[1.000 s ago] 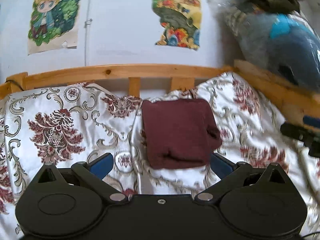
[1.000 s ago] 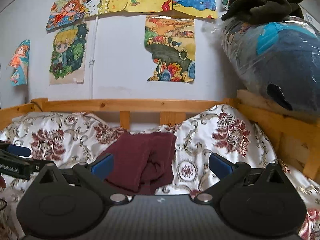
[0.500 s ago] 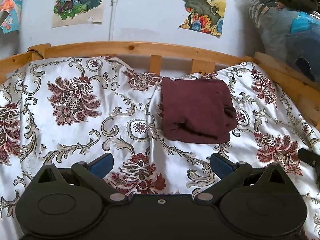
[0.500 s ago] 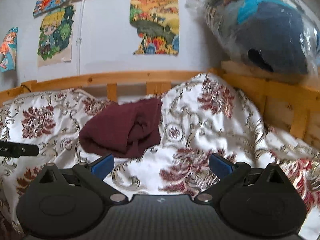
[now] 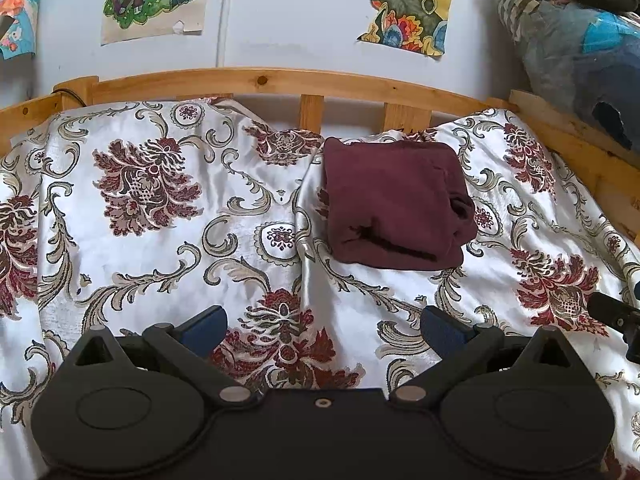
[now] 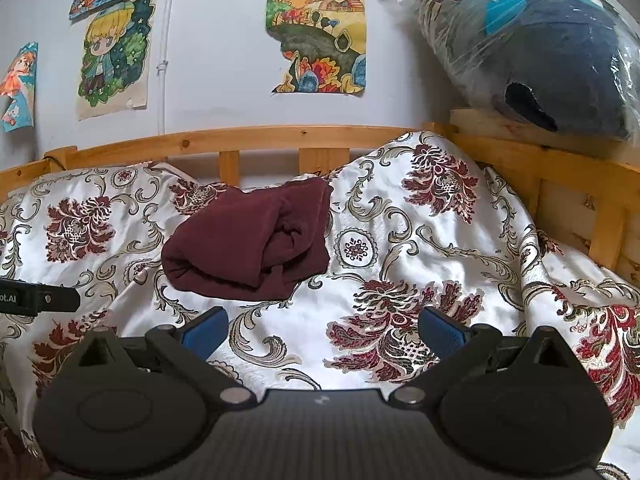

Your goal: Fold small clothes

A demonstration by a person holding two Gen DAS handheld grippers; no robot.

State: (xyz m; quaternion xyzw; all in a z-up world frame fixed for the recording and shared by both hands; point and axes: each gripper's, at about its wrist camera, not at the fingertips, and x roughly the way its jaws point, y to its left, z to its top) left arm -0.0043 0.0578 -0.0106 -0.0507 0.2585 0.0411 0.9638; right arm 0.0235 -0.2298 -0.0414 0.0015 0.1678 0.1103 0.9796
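Both cameras had pulled back from the maroon garment (image 5: 394, 204) over the last second, so that far more of the floral bedspread (image 5: 152, 216) lay in view than before, while the bundle itself had kept its place.

That bedspread, white satin with dark red flowers and grey scrolls, covered the whole bed inside the wooden bed rail (image 5: 260, 80), and it rose in a hump toward the right corner under a plastic-wrapped bundle (image 6: 532, 52) resting on the frame. Cartoon posters (image 6: 110, 56) hung on the wall behind.

The garment sat near the far rail, a little right of centre in the left view, folded into a squat, roughly square packet. Its right edge looked bunched, with a loose roll of cloth showing in the right view (image 6: 256, 240) (not quite a crisp fold).

Left hand-held gripper (image 5: 320, 326) was spread wide, holding nothing, well short of the cloth. Right hand-held gripper (image 6: 322, 326) was likewise spread and empty, also well apart from it.

Judging from this, the folding of this piece was essentially finished and the hands were in retreat. A next move would call either for tidying that bunched right edge or for fetching another small garment; none was visible on the bed.
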